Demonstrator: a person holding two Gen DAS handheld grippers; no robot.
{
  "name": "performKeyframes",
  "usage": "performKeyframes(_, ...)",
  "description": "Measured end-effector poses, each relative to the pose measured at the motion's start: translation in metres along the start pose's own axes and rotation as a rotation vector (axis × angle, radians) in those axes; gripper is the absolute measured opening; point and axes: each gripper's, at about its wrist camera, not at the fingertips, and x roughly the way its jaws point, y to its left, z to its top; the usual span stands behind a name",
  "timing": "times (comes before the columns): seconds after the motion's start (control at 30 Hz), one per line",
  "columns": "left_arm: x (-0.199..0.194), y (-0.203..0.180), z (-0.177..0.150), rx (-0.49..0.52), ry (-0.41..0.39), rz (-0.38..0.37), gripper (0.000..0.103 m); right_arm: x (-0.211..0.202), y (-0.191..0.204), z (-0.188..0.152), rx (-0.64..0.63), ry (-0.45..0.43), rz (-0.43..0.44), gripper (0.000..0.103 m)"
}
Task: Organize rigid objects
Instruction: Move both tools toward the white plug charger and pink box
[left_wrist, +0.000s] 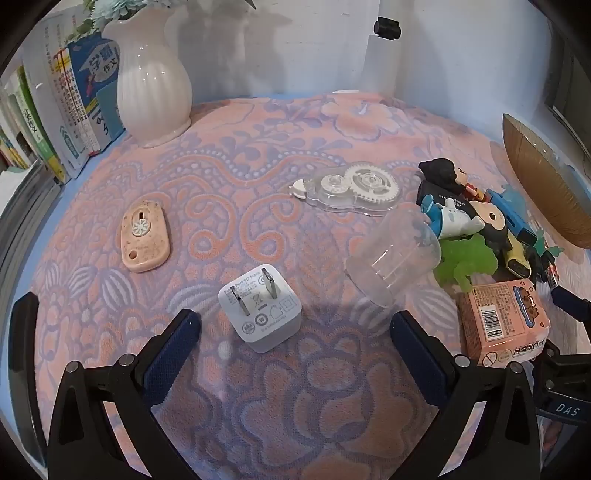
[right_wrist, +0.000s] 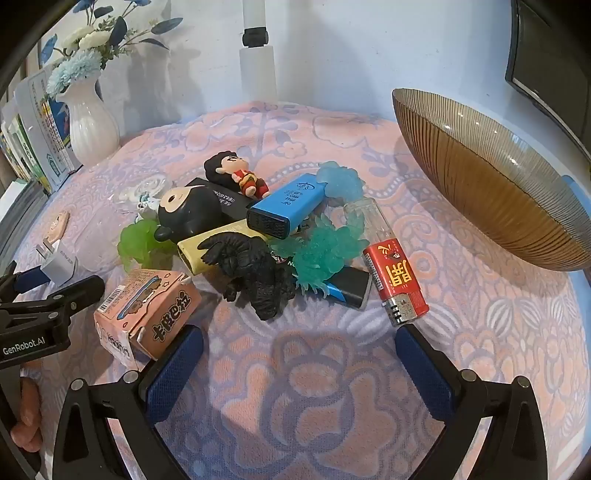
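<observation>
My left gripper (left_wrist: 295, 325) is open above the patterned cloth, with a white plug adapter (left_wrist: 260, 308) lying prongs up just ahead of its fingertips, untouched. Farther off lie a pink oval cutter (left_wrist: 145, 238), a clear correction tape dispenser (left_wrist: 351, 186) and a clear plastic cup (left_wrist: 393, 258) on its side. My right gripper (right_wrist: 299, 339) is open too, empty, short of a heap of small things: a black monster figure (right_wrist: 255, 273), a red lighter (right_wrist: 395, 273), a blue box (right_wrist: 284, 206), a pink carton (right_wrist: 147, 310) by its left finger.
A ribbed amber glass bowl (right_wrist: 491, 184) stands at the right. A white vase (left_wrist: 151, 85) with flowers and a row of books (left_wrist: 62, 110) line the back left. A white post (right_wrist: 258, 70) rises at the back wall. The left gripper's body (right_wrist: 33, 321) shows at the right view's left edge.
</observation>
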Motion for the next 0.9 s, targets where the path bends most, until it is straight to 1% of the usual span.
performKeyframes(0.07,-0.003,-0.001,-0.003,0.001,0.013,0.006,0.103,-0.001,-0.001,0.000,0.008,0.043,-0.006,0.103)
performKeyframes(0.13,-0.009,-0.002,-0.012,0.005,0.018,0.005,0.103,-0.004,-0.003,-0.001,0.015,0.116,-0.003,0.103)
performKeyframes(0.17,-0.013,-0.003,-0.018,0.010,0.013,0.003,0.103,-0.007,-0.005,-0.005,0.035,0.126,0.006,0.103)
performKeyframes(0.23,-0.021,-0.004,-0.028,0.016,0.013,-0.003,0.103,-0.015,-0.006,-0.019,0.030,0.111,-0.009,0.103)
performKeyframes(0.27,-0.027,0.006,-0.033,0.014,0.026,-0.024,0.103,-0.019,-0.004,-0.026,0.018,0.101,-0.022,0.103)
performKeyframes(0.3,-0.031,0.007,-0.036,0.018,0.036,-0.028,0.103,-0.024,-0.003,-0.032,0.015,0.090,-0.031,0.103)
performKeyframes(0.37,-0.042,0.009,-0.047,0.000,0.036,-0.021,0.102,-0.036,0.002,-0.053,0.047,0.083,-0.035,0.103)
performKeyframes(0.4,-0.048,0.011,-0.052,-0.014,0.030,-0.024,0.102,-0.044,0.003,-0.060,0.073,0.063,-0.040,0.103)
performKeyframes(0.47,-0.063,0.012,-0.062,-0.009,0.009,-0.045,0.102,-0.065,0.005,-0.075,0.115,0.001,-0.043,0.103)
performKeyframes(0.5,-0.070,0.005,-0.068,-0.001,-0.007,-0.041,0.102,-0.077,0.009,-0.080,0.117,-0.035,-0.043,0.103)
performKeyframes(0.53,-0.084,0.002,-0.072,0.018,-0.040,-0.044,0.102,-0.088,0.011,-0.082,0.110,-0.066,-0.046,0.103)
performKeyframes(0.57,-0.094,-0.002,-0.072,0.028,-0.065,-0.041,0.102,-0.109,0.016,-0.084,0.091,-0.115,-0.065,0.103)
performKeyframes(0.6,-0.108,-0.003,-0.075,0.037,-0.097,-0.044,0.102,-0.121,0.019,-0.087,0.079,-0.145,-0.081,0.103)
performKeyframes(0.63,-0.124,0.000,-0.074,0.041,-0.131,-0.058,0.102,-0.139,0.024,-0.088,0.062,-0.189,-0.105,0.103)
performKeyframes(0.67,-0.134,0.002,-0.072,0.038,-0.152,-0.067,0.102,-0.151,0.028,-0.089,0.054,-0.216,-0.114,0.103)
performKeyframes(0.7,-0.146,0.006,-0.072,0.026,-0.178,-0.079,0.102,-0.159,0.030,-0.081,0.051,-0.230,-0.118,0.103)
performKeyframes(0.77,-0.159,0.013,-0.074,0.002,-0.214,-0.091,0.102,-0.176,0.039,-0.086,0.031,-0.244,-0.123,0.103)
performKeyframes(0.83,-0.166,0.013,-0.079,-0.018,-0.241,-0.070,0.102,-0.180,0.047,-0.089,0.014,-0.241,-0.136,0.103)
performKeyframes(0.9,-0.169,0.016,-0.082,-0.023,-0.254,-0.063,0.102,-0.177,0.043,-0.082,0.011,-0.236,-0.129,0.103)
